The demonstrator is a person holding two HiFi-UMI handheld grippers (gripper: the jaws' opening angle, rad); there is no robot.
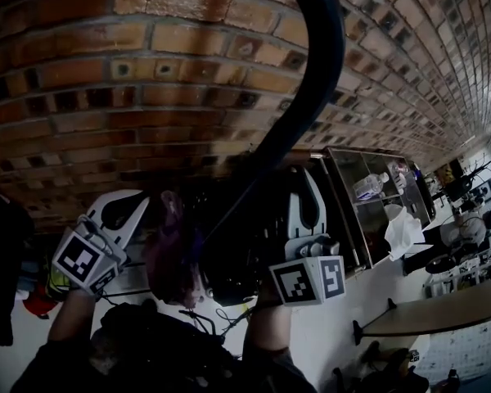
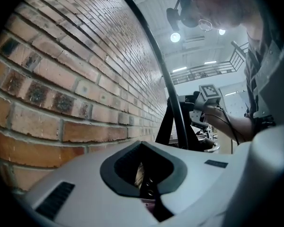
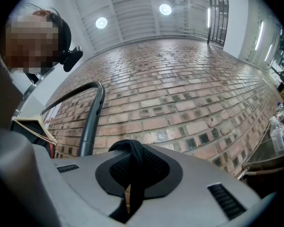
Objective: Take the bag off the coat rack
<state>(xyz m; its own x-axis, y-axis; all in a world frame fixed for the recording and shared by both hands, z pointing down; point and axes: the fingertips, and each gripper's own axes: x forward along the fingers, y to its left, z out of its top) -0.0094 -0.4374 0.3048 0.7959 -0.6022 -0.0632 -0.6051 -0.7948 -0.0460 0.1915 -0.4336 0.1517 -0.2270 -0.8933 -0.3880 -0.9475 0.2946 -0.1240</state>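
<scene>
Brick wall (image 1: 147,72) filled the background in the head view. At the left, the left gripper (image 1: 139,207) pointed roughly level toward the middle. In the left gripper view its jaws (image 2: 144,183) stood nearly together, with only a narrow slot between them. They pinched a dark piece with small studs and a tan edge, apparently part of the bag. Just right of that gripper hung the bag (image 1: 229,264), a dark mass with a purplish patch on its left side. It sat between the two grippers, close against the wall. The rack's black curved pipe (image 1: 319,64) swept down from the top of the head view and met the bag there. Whether the bag hung from the pipe could not be told. Right of the bag, the right gripper (image 1: 304,188) tilted upward. In the right gripper view its jaws (image 3: 132,183) were closed to a slim gap on a black strap (image 3: 132,150). The strap looped up over the pads and ran down between them. The pipe (image 3: 92,122) stood just left of them. Farther right, a glass cabinet (image 1: 368,195) stood against the wall.
</scene>
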